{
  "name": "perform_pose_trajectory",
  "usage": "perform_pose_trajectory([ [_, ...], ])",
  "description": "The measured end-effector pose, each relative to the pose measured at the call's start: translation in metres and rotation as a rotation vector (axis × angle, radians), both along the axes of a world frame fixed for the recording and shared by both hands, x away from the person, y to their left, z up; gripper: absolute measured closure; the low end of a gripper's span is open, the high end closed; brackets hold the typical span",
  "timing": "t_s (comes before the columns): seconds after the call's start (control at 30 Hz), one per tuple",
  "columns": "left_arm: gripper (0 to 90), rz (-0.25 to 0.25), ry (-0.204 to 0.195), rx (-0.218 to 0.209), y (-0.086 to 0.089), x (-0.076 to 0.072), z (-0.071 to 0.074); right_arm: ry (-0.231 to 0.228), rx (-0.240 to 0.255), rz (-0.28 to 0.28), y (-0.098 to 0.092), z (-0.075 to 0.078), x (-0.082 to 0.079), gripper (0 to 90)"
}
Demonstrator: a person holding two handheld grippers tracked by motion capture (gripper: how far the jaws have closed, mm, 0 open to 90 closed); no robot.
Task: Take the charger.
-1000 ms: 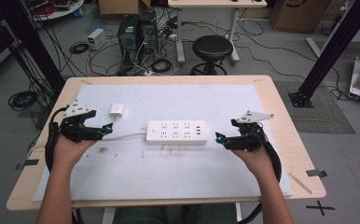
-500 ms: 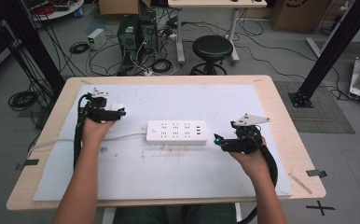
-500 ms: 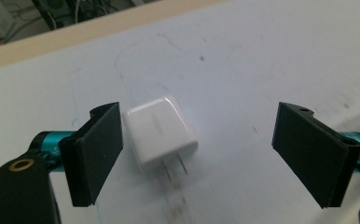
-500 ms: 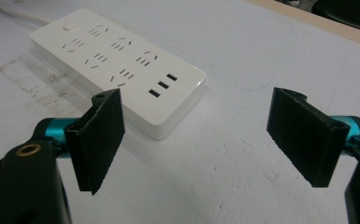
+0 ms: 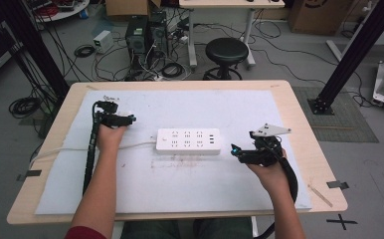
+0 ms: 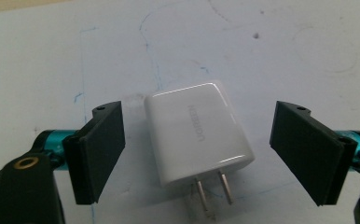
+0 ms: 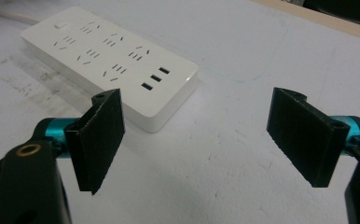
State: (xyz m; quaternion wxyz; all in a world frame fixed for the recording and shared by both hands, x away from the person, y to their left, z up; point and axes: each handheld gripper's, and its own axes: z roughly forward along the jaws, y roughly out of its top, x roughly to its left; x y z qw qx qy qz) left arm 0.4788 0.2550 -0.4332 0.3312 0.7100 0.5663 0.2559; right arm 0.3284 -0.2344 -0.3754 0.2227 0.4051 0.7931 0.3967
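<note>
Left gripper (image 6: 201, 154): its fingers (image 6: 99, 151) stood apart on both sides of the white charger (image 6: 197, 135), not touching it. They had just been closing a little.
Charger: it lay flat on the white mat (image 5: 180, 174), near the mat's far left part, with its two metal pins (image 6: 211, 189) toward the camera.
Room by the charger: bare mat showed between each finger and the charger's sides.
Writing: grey letters ran along the charger's top; they looked like "UGREEN".
Right gripper (image 7: 206, 140): its fingers (image 7: 101, 137) were released and wide, with nothing between them.
Power strip (image 5: 188, 141): it lay mid-mat, between the two grippers, and its end with three small slots (image 7: 155, 78) was just beyond the right gripper's fingers.
Surface (image 5: 304, 124): a wooden edge showed around the mat.
Open room: lots of bare mat lay in front of the strip.
</note>
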Motion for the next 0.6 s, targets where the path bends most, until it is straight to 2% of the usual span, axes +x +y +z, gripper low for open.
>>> perform_pose_trajectory([
  [0.6, 24.8, -0.002, 0.021, 0.02, 0.0001, 0.0028, -0.0072, -0.005, -0.002, 0.013, 0.0076, 0.0034, 0.0011, 19.5],
])
